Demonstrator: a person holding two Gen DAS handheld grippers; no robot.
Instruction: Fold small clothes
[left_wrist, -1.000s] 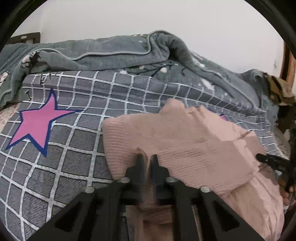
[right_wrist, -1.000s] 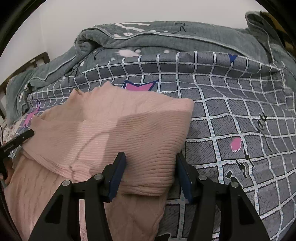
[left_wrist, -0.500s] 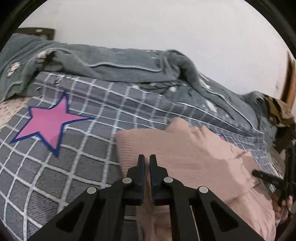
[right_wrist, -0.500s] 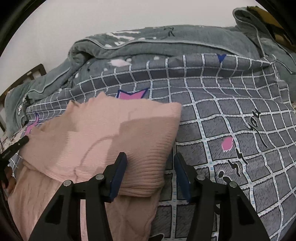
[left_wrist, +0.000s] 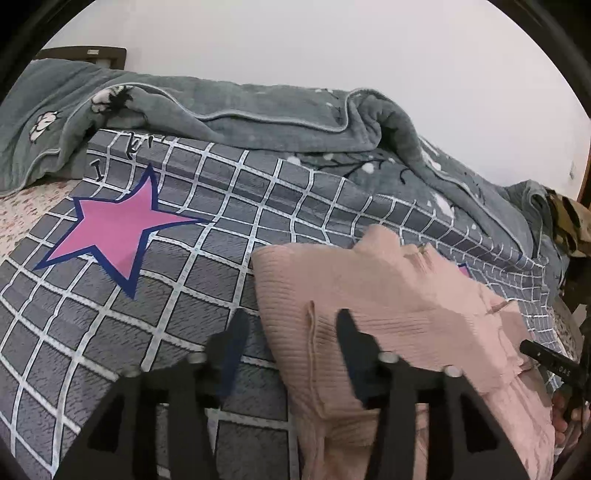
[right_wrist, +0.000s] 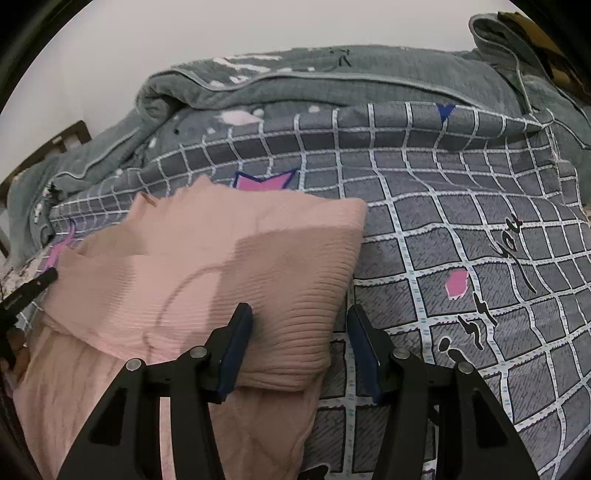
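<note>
Left gripper (left_wrist: 291, 343) fingers, pressed together half a second ago, now stand spread: released. Right gripper (right_wrist: 299, 341) fingers spread, unchanged. Pink ribbed knit garment (right_wrist: 229, 266) lies folded over itself on the grey grid-patterned bed cover (right_wrist: 461, 229). Judgement: this fold is laid; next fold pending.

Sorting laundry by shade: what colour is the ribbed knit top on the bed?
The ribbed knit top is pale pink, clearest in the right wrist view.

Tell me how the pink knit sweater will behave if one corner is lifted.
The pink knit sweater probably droops limply: its folded layer sags over the one beneath. Its ribbed knit likely grips the grey checked bedspread rather than sliding.
</note>
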